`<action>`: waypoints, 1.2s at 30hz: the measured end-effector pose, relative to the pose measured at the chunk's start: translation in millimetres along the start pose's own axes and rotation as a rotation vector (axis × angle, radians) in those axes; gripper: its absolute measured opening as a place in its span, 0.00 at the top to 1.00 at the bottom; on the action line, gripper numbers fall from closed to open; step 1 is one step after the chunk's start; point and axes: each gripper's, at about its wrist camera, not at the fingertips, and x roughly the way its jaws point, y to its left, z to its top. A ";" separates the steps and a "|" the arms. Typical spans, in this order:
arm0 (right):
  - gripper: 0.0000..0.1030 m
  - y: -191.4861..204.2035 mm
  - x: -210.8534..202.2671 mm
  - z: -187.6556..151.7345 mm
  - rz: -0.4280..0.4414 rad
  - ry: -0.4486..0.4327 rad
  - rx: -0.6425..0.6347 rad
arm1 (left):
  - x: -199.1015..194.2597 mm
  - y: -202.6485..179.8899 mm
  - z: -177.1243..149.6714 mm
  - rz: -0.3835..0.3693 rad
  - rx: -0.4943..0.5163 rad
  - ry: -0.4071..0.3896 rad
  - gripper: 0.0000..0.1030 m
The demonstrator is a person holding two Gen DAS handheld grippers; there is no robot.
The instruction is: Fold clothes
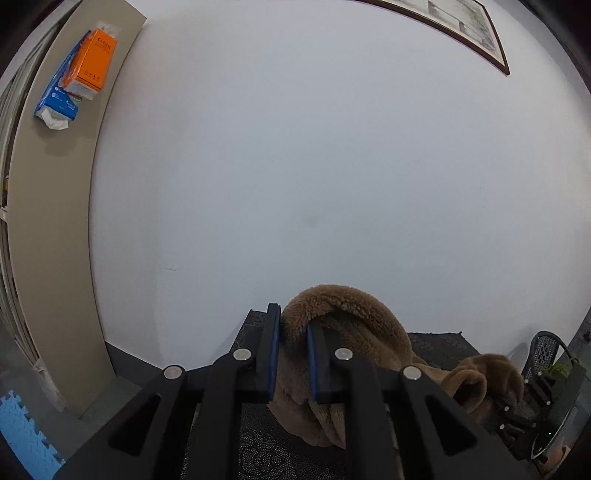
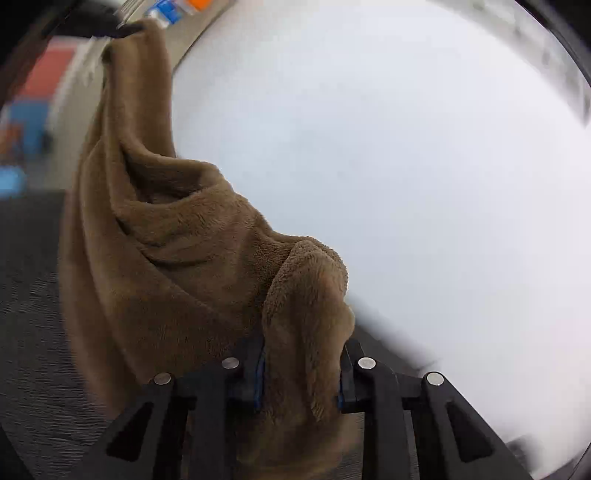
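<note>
A brown fleece garment [image 1: 351,314] hangs between my two grippers above a dark mat. In the left wrist view my left gripper [image 1: 293,323] is shut on one bunched edge, and the fleece bulges over its blue pads [image 1: 272,354]. From there the garment trails right and down to my right gripper [image 1: 532,402]. In the right wrist view my right gripper [image 2: 301,369] is shut on a thick fold of the garment [image 2: 177,266], which fills the gap between the pads. The fleece rises to the upper left, where the left gripper [image 2: 110,29] shows dark and blurred.
A white wall [image 1: 314,166] fills both views, with a framed picture [image 1: 461,29] high on the right. An orange box [image 1: 92,59] and blue tissue packs [image 1: 55,99] sit on a beige ledge. Below lie a dark patterned mat [image 1: 266,454] and blue foam tiles [image 1: 22,428]. A black chair [image 1: 546,345] stands at the right.
</note>
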 end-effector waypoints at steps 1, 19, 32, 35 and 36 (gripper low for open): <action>0.73 -6.2 -7.6 6.3 -0.063 -0.038 -0.004 | -3.8 -0.3 5.6 -0.007 -0.006 -0.010 0.86; 0.73 -87.0 -89.9 53.7 -0.366 -0.260 0.225 | -56.5 -36.1 24.5 -0.173 0.165 -0.028 0.77; 0.00 -44.5 -102.2 -2.9 -0.148 -0.030 0.097 | -22.3 -35.9 -171.7 -0.176 0.852 0.370 0.19; 0.00 -33.6 -97.4 -20.8 -0.129 0.026 0.084 | -18.1 -28.4 -181.9 -0.181 0.892 0.415 0.19; 0.00 -28.4 -96.3 -26.3 -0.124 0.038 0.083 | -17.1 -29.9 -185.4 -0.188 0.912 0.419 0.19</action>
